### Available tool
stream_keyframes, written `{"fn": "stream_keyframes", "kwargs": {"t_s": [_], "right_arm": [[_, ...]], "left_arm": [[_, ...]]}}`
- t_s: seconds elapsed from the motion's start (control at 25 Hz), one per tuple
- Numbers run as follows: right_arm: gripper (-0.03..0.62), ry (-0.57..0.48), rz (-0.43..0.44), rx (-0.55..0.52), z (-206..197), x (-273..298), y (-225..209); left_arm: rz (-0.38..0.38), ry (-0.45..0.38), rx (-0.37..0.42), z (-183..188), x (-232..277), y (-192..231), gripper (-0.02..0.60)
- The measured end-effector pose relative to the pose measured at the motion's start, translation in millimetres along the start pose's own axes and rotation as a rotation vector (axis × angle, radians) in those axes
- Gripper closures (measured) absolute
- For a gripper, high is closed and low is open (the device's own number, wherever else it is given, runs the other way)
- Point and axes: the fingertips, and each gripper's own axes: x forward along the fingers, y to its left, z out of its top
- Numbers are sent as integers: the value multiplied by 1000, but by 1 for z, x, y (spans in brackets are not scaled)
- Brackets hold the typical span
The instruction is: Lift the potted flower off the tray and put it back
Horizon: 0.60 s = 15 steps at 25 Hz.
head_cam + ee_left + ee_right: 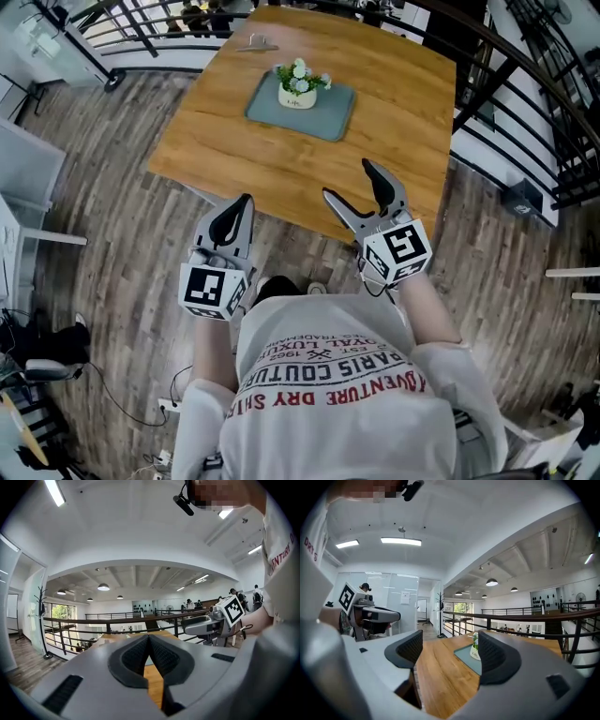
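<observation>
A small white pot with white flowers and green leaves (297,84) stands upright on a grey-green tray (323,117) at the far middle of the wooden table (281,159). Both grippers hover at the table's near edge, well short of the tray. My left gripper (246,201) is shut with nothing between its pads; in the left gripper view its tips (149,635) meet. My right gripper (346,178) stands open and empty over the table edge. The right gripper view shows the pot (474,650) and tray (465,660) far ahead between the open jaws (450,651), the pot partly hidden by the right jaw.
A small metal object (255,42) lies near the table's far edge. Black railings (525,103) run along the right and far sides. White furniture (23,178) stands at the left on the plank floor. A coat stand (439,615) stands beyond the table.
</observation>
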Motion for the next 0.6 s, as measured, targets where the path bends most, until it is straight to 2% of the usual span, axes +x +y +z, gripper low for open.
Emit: {"fn": "stream_keyframes", "kwargs": {"t_s": [0.16,0.28,0.4,0.6], "right_arm": [[217,42,-9,-14,-9,32,-23],[217,92,24,-53,-15,67,-36],[217,156,64,-83,-21,107,-52],[201,260,45,-90,-35,164,-88]], "left_arm": [[-34,9,-3,-5,36,20,569],[-73,10,0,-9,72,44,569],[-124,5,-5,-10,112,73,569],[-229,12,-23,-13,173,111,569]]}}
